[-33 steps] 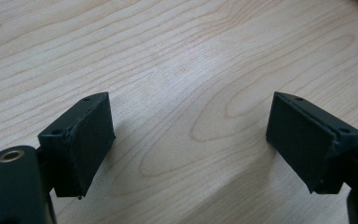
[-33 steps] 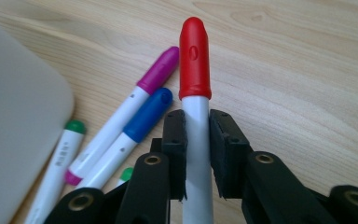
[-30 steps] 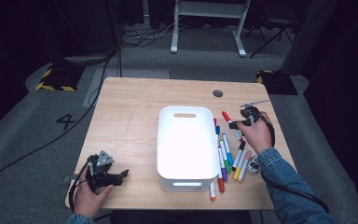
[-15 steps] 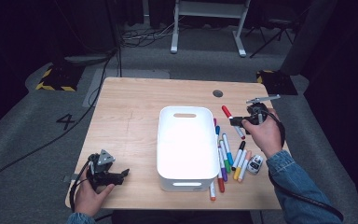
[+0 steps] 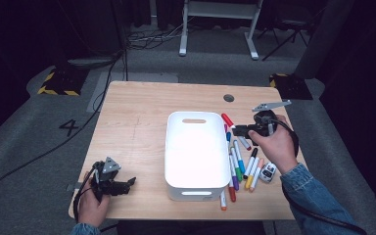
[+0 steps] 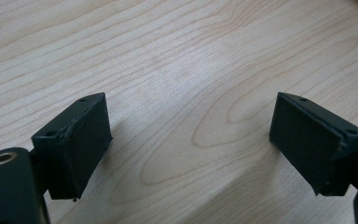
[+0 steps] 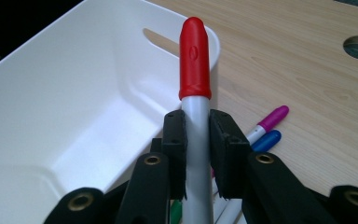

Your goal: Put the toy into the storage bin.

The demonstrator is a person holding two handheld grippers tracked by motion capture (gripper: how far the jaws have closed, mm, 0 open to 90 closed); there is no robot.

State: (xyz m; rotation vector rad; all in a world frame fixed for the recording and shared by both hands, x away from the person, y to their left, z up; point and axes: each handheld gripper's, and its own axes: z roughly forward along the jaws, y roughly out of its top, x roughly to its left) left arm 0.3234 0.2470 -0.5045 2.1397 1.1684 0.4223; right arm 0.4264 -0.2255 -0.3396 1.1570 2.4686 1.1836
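A white bin [image 5: 196, 152] stands in the middle of the wooden table [image 5: 137, 122]. My right gripper [image 5: 244, 130] is shut on a grey marker with a red cap [image 5: 227, 120] and holds it above the table by the bin's right rim. In the right gripper view the red-capped marker [image 7: 196, 70] sticks out past the pads of the right gripper [image 7: 196, 140], over the white bin's [image 7: 74, 93] edge. My left gripper [image 5: 128, 182] rests at the table's near left corner. The left gripper [image 6: 191, 107] has just been opening, with only bare wood between its jaws.
Several coloured markers [image 5: 240, 164] lie in a row along the bin's right side, among them a purple one [image 7: 272, 119] and a blue one [image 7: 265, 140]. A small white and dark object [image 5: 268, 172] lies beside them. A round cable hole [image 5: 228, 98] is farther back.
My right gripper has risen from the row of markers with the red-capped marker and moved a little towards the bin. The left hand has stayed in place.
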